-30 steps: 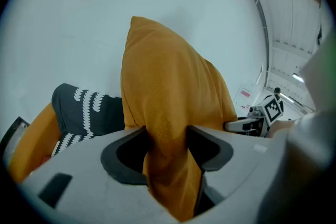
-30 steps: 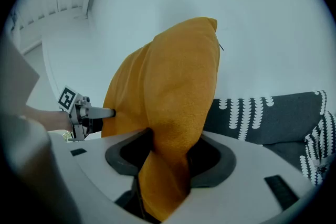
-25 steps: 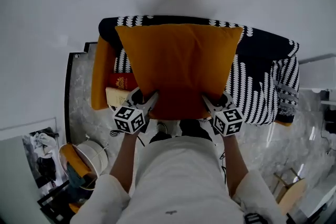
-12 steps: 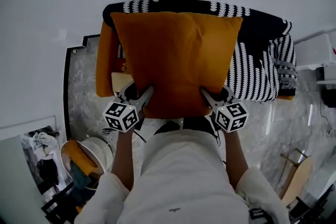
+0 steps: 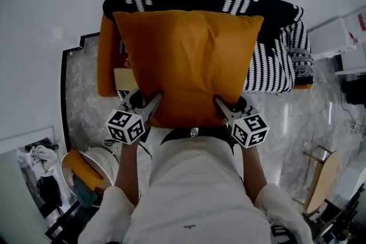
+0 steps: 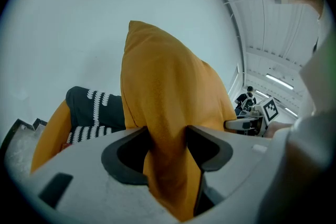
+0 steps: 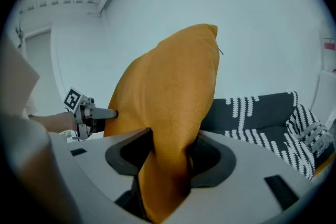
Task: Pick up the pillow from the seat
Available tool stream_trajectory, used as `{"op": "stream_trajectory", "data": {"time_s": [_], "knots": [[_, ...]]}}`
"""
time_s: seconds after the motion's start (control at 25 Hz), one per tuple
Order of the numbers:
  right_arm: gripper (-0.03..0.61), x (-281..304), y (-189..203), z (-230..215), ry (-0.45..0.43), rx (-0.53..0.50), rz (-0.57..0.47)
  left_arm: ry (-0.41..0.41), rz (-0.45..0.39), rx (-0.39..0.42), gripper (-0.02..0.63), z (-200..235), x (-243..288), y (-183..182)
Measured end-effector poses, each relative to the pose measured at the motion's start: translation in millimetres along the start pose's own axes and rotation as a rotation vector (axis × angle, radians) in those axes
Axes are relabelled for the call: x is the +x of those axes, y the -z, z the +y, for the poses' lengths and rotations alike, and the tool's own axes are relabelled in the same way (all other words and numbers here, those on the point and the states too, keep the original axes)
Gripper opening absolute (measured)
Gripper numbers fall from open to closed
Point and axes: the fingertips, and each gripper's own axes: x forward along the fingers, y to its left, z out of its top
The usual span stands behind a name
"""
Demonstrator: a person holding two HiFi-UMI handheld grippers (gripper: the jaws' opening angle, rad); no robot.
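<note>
Pillow (image 5: 189, 63): orange, square, held up in front of the seat (image 5: 107, 68) by its near edge. Its far corners are seen over the seat's back in the head view.

Left gripper (image 5: 150, 107): jaws part closed and clamped on the pillow's near left corner. In the left gripper view (image 6: 165, 139) a thick fold of orange fabric is pinched between the two dark pads, with both pads pressed against it.

Right gripper (image 5: 224, 107): the near right corner is gripped the same way. In the right gripper view (image 7: 168, 149) the fabric is bunched between the pads and squeezed from both sides.

In both gripper views the pillow is seen standing above the seat, which lies behind and lower.

Seat: orange, draped with a black-and-white blanket (image 5: 274, 60). A pale book (image 5: 124, 78) is seen at the seat's left side, partly hidden by the pillow.
</note>
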Motion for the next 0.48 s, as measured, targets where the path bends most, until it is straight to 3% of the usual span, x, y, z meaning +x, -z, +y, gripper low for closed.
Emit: {"op": "stream_trajectory", "data": {"time_s": [0.24, 0.48], "knots": [[0.225, -31.9, -7.0, 0.6, -0.009, -0.003, -0.035, -0.013, -0.05, 0.015, 0.239, -30.9, -15.0, -10.5], [0.204, -57.9, -3.8, -7.5, 0.001, -0.004, -0.047, -0.016, -0.047, 0.027, 0.239, -58.8, -16.1, -8.8]]}}
